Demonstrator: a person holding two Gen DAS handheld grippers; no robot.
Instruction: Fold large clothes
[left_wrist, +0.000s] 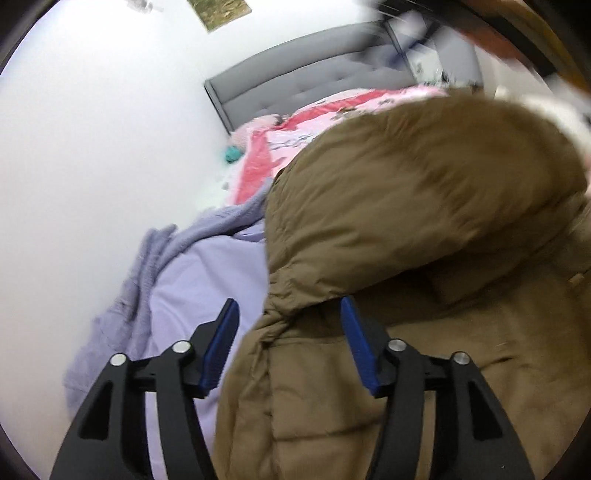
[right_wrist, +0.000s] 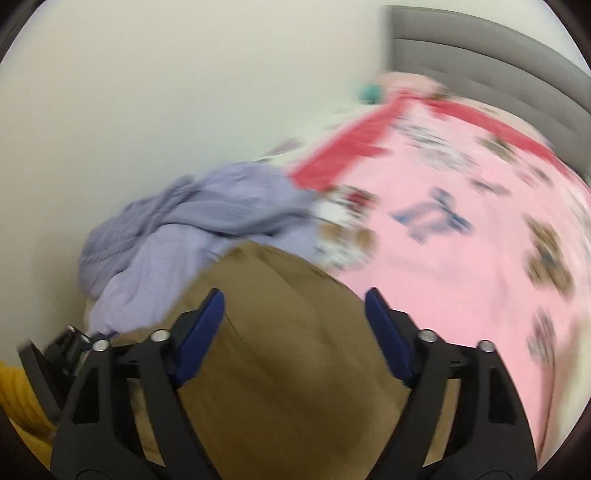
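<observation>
- Plainly, the left tongs (left_wrist: 290, 321) stood wide apart with nothing clamped; the edge of the brown padded jacket (left_wrist: 424, 221) ran up between the two blue pads, a gathered seam at its rim sitting in the gap.
- The right tongs (right_wrist: 293, 306) were likewise spread open and empty, hanging over a smooth brown panel of the same jacket (right_wrist: 291, 350), which filled the space between and below their fingers.
- Whether either pair actually touched the cloth could not be told; the right wrist view was badly blurred.
- The jacket lay on the bed, partly on a lilac sheet (left_wrist: 207, 273) and partly on the pink patterned quilt (right_wrist: 461, 240), with a crumpled lavender knit garment (right_wrist: 207, 210) just beside it on the wall side.
- From the left tongs the jacket spread forward and to the right, its bulk rising into a rounded hump ahead; its long axis seemed to run away from the tongs toward the grey headboard (left_wrist: 306, 77), though that is a judgement from a distorted view.
- The left tongs looked nearer to a graspable edge, since the jacket's rim lay right in their gap, while the right tongs faced only flat mid-panel fabric and would probably need to shift to a border before closing.
</observation>
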